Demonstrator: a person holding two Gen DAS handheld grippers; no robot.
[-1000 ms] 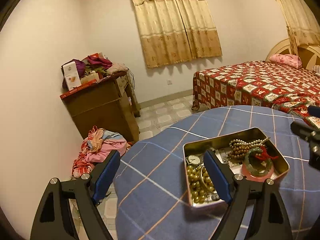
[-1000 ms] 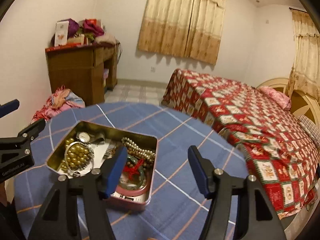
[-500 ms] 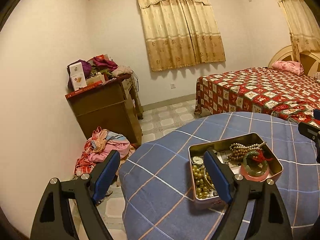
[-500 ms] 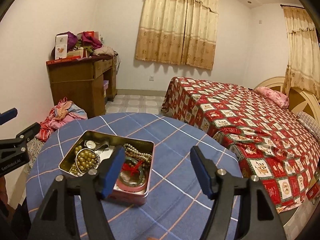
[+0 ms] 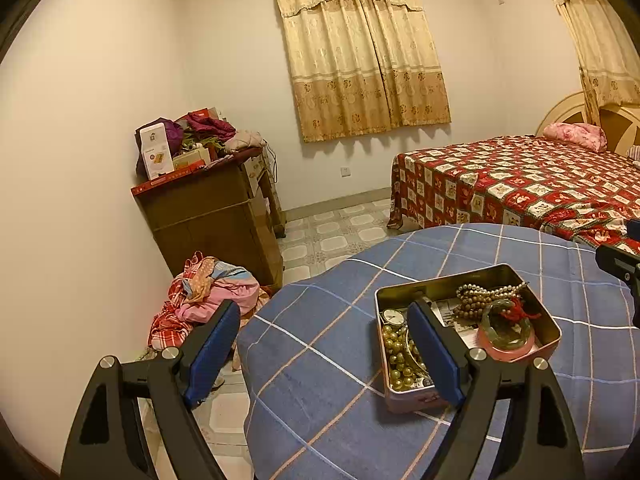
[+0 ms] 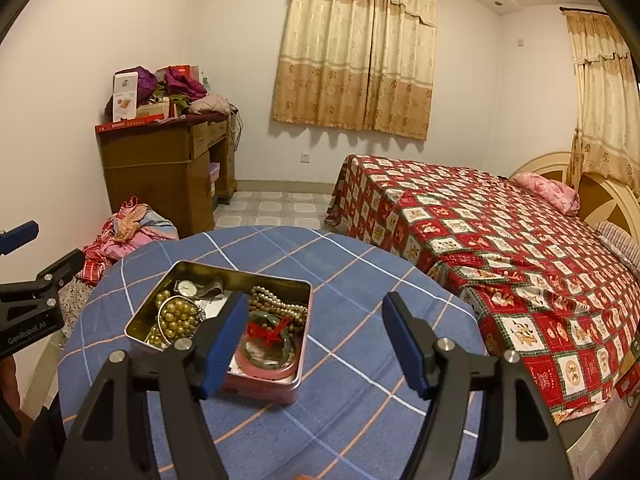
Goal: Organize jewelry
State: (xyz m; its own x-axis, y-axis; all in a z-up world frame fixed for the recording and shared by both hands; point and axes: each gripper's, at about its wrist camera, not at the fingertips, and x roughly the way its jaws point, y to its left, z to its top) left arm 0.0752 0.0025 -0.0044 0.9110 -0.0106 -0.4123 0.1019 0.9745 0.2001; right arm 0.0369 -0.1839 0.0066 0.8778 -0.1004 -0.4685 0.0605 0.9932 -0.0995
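Both my left fingers [image 5: 326, 344] and right fingers [image 6: 316, 340] hang apart, empty. At ten o'clock from my right, the open rectangular metal tin [image 6: 280, 282] on the blue-checked worktop [image 6: 360, 280] holds slippery gold bead strands [image 6: 178, 318]; pinch a bunched loop.

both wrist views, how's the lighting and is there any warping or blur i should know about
Left wrist view: warm dim indoor light, strong fisheye bending of the walls, dark corners; the tin is sharp, and the curtain casts a soft shadow below. Right wrist view: same yellow cast, the bed bows outward, no motion blur, slight shine on the tin's inner wall.
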